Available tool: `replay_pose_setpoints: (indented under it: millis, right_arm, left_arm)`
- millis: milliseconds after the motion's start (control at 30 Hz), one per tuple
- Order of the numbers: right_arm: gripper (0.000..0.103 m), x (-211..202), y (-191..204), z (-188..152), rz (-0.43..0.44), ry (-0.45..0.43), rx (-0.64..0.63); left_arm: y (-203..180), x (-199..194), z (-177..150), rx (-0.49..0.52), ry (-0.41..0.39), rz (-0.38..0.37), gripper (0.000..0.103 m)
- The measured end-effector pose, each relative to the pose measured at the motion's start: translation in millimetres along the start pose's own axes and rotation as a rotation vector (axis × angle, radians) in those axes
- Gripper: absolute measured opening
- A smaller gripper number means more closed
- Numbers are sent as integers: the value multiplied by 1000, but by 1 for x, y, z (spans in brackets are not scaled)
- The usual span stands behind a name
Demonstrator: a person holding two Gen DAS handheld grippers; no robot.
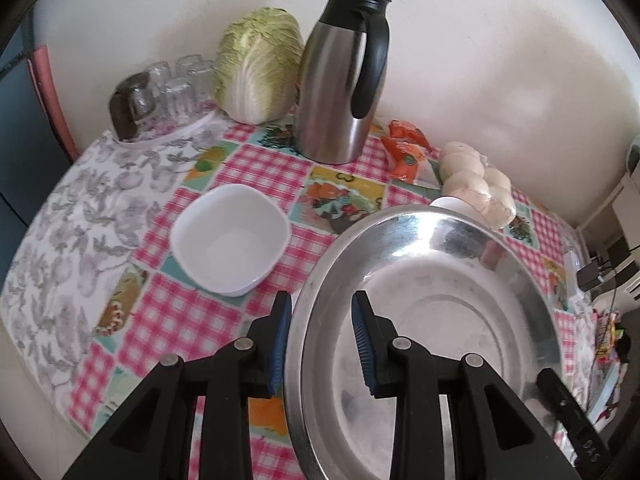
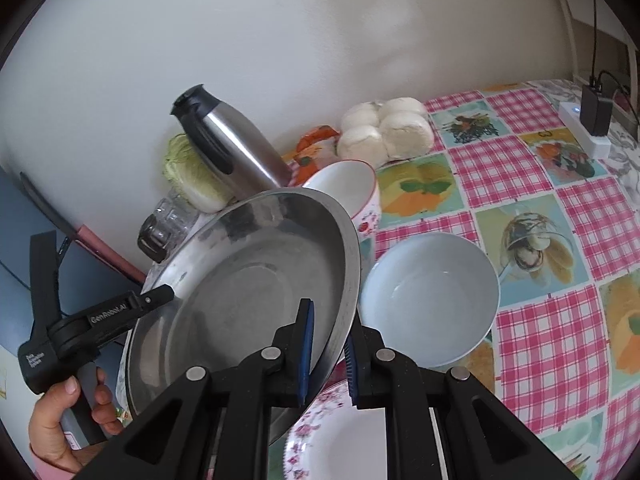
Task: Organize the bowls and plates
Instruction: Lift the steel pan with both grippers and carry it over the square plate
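The tabletop [image 2: 520,168] wears a pink checked cloth with fruit panels. Above it hangs a wide steel basin [image 1: 432,304], tilted and clear of the cloth, carried at opposite rims. The left tongs [image 1: 320,344] stand partly open, straddling the basin's near rim with a blue pad either side. The right tongs [image 2: 329,354] are closed tight on the opposite rim. A steel jug [image 1: 340,80] and a cabbage [image 1: 256,64] stand at the wall. A pale blue bowl [image 2: 430,300] sits just beside the basin, a square white bowl [image 1: 230,238] on its other side.
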State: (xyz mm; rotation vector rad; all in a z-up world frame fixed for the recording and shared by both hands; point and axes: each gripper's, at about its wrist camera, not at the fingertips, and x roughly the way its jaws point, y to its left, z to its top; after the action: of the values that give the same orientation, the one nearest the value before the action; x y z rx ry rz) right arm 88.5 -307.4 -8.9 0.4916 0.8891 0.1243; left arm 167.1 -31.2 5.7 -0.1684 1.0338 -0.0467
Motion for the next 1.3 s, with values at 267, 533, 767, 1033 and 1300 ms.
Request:
replay_pose_setpoints:
  millis: [267, 533, 767, 1033, 1300]
  right_arm:
    - [15, 10, -11, 5, -18, 5, 18]
    - [15, 32, 0, -2, -58, 58, -39]
    - [16, 49, 7, -12, -73, 105, -65]
    - [16, 65, 10, -21, -98, 151, -85]
    - [16, 77, 8, -23, -124, 168, -86]
  left_arm:
    - [5, 25, -1, -30, 59, -36, 32]
    - [25, 37, -5, -74, 86, -30, 32]
    - [45, 44, -8, -126, 114, -37, 32]
    - [54, 55, -10, -147, 144, -41, 32]
    - [54, 64, -9, -139, 147, -44, 32]
